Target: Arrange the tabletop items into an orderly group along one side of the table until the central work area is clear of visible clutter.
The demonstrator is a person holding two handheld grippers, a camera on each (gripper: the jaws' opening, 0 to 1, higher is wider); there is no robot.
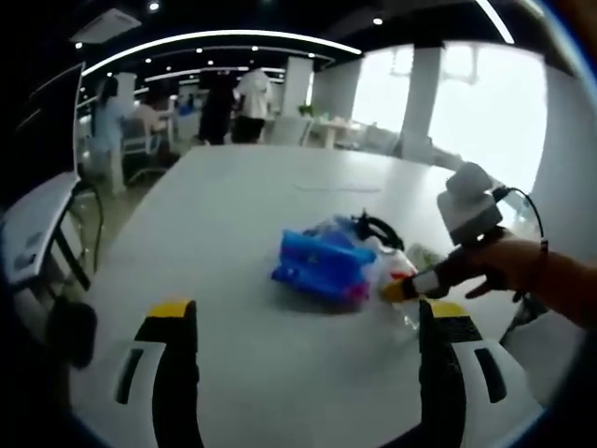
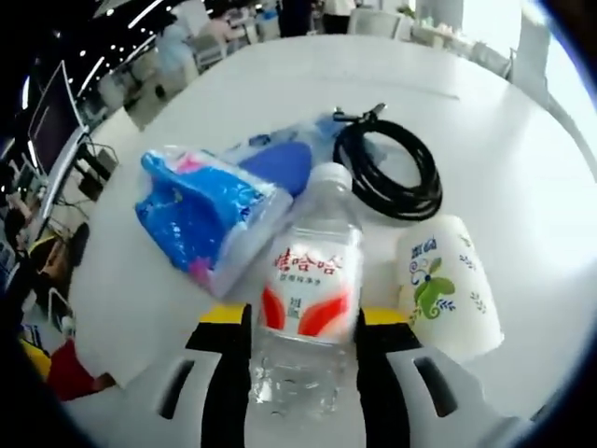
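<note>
The white table (image 1: 252, 196) is spreading across most of the left gripper view, with the clutter bunched at centre right of that frame. Your left gripper (image 1: 303, 373) is rising from the bottom edge, jaws spread wide and holding nothing, well short of the pile. Your right gripper (image 1: 399, 291) is coming in from the right of that view, reaching into the pile.

In the right gripper view, the blue plastic packet (image 2: 201, 215) is lying left of centre, touching the bottle's side. The clear water bottle (image 2: 306, 299) with the red and white label is sitting in the lower middle, lying along your right gripper (image 2: 303, 369), whose jaws are pinching it from both sides. The coiled black cable (image 2: 392, 168) is resting upper right of centre. The white paper cup (image 2: 448, 285), printed with a green motif, is lying on its side just right of the bottle.
</note>
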